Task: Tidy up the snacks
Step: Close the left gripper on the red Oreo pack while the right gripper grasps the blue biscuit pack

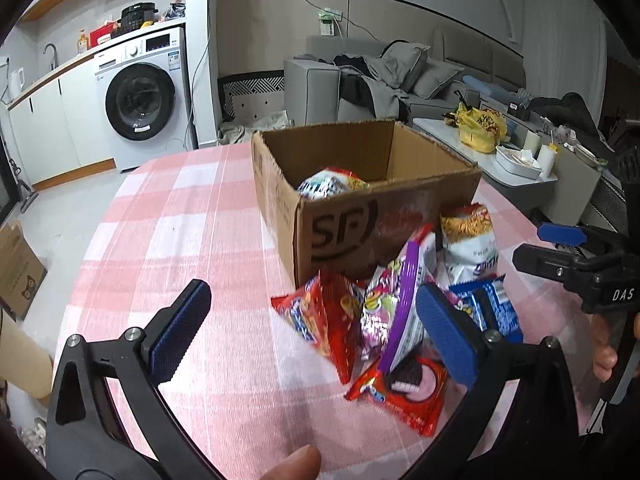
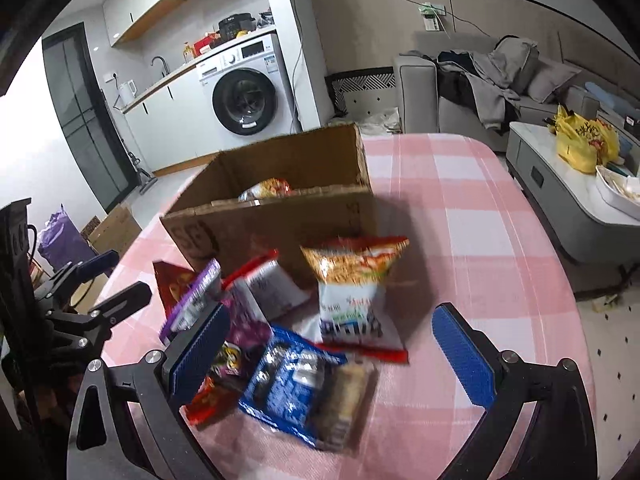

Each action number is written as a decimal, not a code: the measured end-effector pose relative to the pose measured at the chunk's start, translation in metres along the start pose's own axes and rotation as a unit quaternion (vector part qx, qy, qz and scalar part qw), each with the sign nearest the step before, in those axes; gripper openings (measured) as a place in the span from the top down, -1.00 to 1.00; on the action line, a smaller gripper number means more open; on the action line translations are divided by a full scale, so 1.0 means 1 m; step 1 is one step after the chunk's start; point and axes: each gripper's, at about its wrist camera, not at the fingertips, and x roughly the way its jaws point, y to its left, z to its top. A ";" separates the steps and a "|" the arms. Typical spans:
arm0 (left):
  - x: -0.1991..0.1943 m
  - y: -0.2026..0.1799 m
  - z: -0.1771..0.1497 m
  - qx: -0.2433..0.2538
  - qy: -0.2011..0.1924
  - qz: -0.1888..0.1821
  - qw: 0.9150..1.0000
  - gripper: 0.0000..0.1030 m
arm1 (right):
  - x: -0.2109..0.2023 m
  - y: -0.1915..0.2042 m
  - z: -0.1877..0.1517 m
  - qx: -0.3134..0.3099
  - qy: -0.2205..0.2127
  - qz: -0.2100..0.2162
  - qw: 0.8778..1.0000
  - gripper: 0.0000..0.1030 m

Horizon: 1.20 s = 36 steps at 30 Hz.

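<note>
Left tongs (image 1: 312, 334) and right tongs (image 2: 332, 354) both gape wide, empty, angled downward, side by side

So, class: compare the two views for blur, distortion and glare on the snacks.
Left wrist view: sharp, fisheye bending the table edge, glare on the red packet. Right wrist view: motion blur smears the blue packet and box; same fisheye curve.
</note>
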 end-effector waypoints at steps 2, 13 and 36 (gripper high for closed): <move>-0.002 0.001 -0.003 -0.002 0.001 0.000 1.000 -0.98 | 0.002 -0.001 -0.003 0.001 0.006 0.001 1.000 -0.99; -0.003 -0.006 -0.020 0.003 0.021 0.000 1.000 -0.98 | 0.011 0.009 -0.026 -0.014 0.034 -0.011 0.999 -0.99; 0.017 -0.029 -0.053 0.035 0.076 -0.031 0.996 -0.98 | 0.038 0.033 -0.045 -0.041 0.067 0.014 0.997 -0.53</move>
